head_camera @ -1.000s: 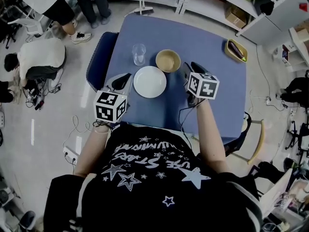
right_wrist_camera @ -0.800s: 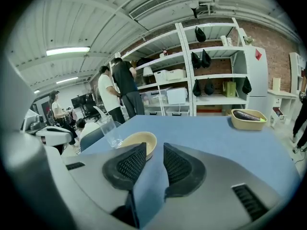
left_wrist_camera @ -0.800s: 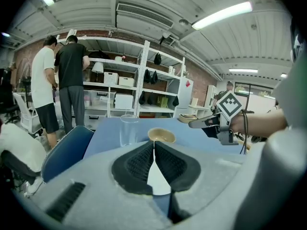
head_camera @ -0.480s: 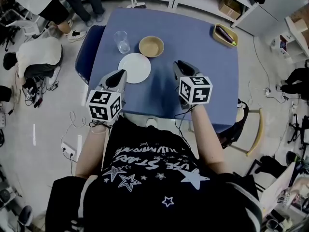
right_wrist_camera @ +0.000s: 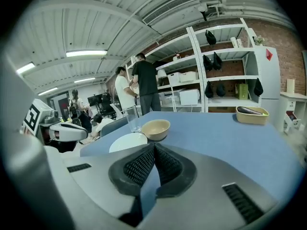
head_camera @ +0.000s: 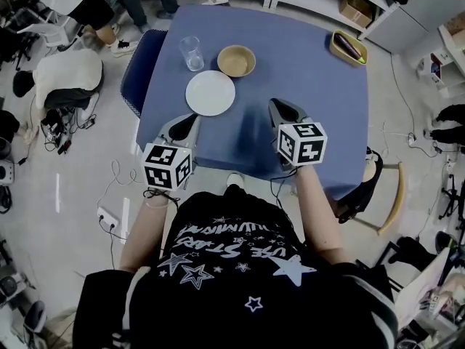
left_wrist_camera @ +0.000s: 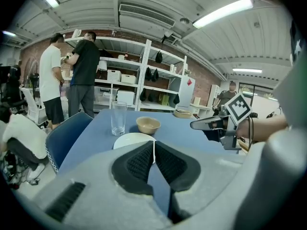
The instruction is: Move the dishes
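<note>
Head view: blue tabletop (head_camera: 312, 78) bears white plate (head_camera: 211, 93), tan bowl (head_camera: 236, 61) behind it and clear glass (head_camera: 192, 53) beside both. Yellow tray (head_camera: 348, 48) at far right corner; blue chair (head_camera: 139, 75) at left edge. Left hand-held gripper (head_camera: 189, 121) — jaws pressed together, empty — sits near plate. Right hand-held gripper (head_camera: 280, 106), jaws just closed on nothing, is farther from it.

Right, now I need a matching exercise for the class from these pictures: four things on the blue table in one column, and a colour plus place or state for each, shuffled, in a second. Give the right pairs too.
Column A
1. glass
2. bowl
3. plate
4. tray

Column B
a. yellow, at the far right corner of the table
b. clear, standing upright
c. white, closest to the near edge
d. tan, just right of the glass

Pairs: 1-b, 2-d, 3-c, 4-a
</note>
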A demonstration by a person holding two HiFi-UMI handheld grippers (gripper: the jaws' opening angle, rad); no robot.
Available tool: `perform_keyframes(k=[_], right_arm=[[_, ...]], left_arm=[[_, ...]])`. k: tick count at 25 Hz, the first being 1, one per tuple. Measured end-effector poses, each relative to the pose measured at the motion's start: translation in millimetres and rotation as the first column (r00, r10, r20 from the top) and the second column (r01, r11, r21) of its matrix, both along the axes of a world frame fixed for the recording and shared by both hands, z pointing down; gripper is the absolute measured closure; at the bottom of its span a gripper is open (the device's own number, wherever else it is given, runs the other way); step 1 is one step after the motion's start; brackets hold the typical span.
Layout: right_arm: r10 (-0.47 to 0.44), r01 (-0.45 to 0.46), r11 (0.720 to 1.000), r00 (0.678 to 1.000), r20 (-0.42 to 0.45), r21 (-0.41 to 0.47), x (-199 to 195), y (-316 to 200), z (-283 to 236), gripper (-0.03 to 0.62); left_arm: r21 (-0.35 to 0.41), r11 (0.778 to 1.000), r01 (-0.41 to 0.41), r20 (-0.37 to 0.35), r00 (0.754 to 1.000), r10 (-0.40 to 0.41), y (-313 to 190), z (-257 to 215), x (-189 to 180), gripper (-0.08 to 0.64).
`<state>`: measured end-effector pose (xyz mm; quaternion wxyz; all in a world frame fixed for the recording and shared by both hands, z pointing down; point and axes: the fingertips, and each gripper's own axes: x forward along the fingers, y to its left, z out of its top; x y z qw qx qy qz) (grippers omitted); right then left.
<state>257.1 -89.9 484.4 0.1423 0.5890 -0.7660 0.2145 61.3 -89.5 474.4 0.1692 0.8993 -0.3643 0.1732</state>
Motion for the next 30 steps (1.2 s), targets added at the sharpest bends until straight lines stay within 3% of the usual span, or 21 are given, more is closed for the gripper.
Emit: perform_keyframes(k=[5, 15, 30], right_arm=[[0.004, -0.004, 1.000, 1.000, -0.013, -0.019, -19, 20, 3, 0.589], [0.076, -0.075, 0.996, 0.997, -0.004, 0.054, -58, 72, -29, 0.589], [0.078, -0.076, 0.994, 0.996, -0.030, 0.082, -90, 174, -38, 0.589]], left_arm=[[-0.022, 1.000, 0.004, -0.016, 1.000, -0.005, 25, 2, -22, 0.535], [-0.021, 1.000, 0.000, -0.038, 0.999, 0.000, 79, -5, -81, 0.535], [0.018, 0.999, -0.028, -0.062, 0.998, 0.029, 167, -13, -105, 0.535]])
